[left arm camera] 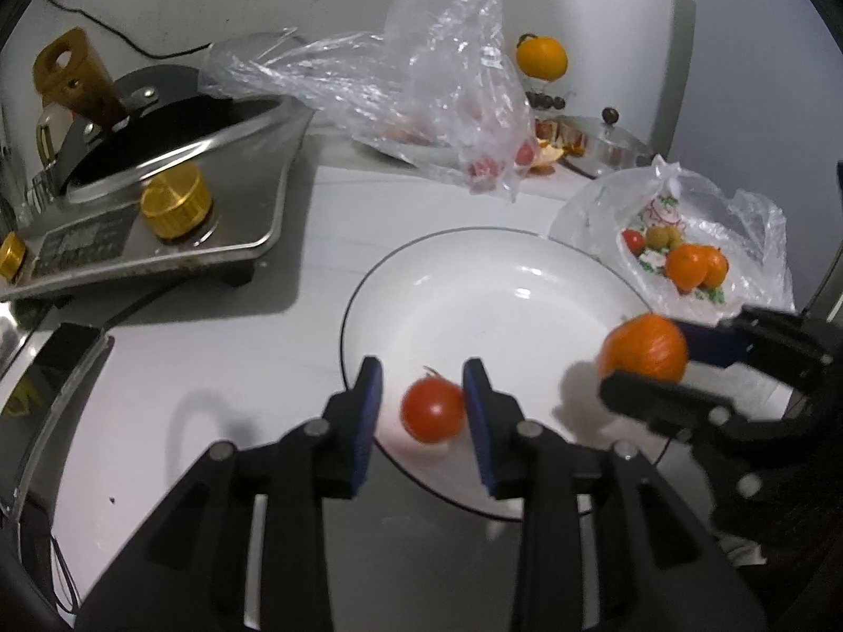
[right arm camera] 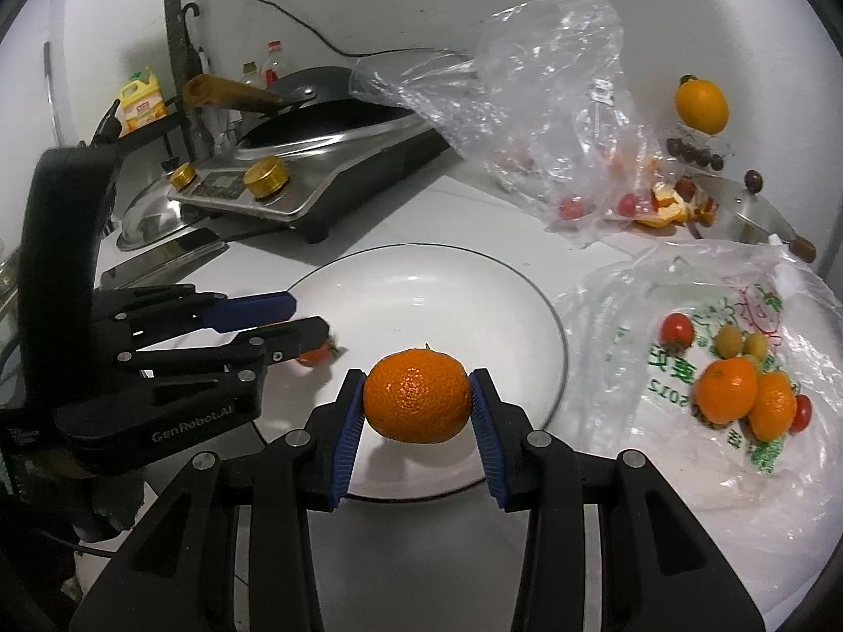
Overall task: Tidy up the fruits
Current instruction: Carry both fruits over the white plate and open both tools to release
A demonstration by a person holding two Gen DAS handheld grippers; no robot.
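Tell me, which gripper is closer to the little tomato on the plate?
Left. The left gripper has the tomato between its fingers, above the plate. The right gripper is off to one side, clamped on a tangerine.

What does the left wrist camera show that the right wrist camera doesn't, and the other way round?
Only the left wrist view shows the small tomato whole, lying between the left gripper pads with a gap on its left side, and a dark phone-like slab at the left edge.

Only the right wrist view shows the yellow bottle on the rack, and the mandarin pinched squarely in the right gripper.

Both show the white plate, the cooker, the clear bag and the printed bag of fruit.
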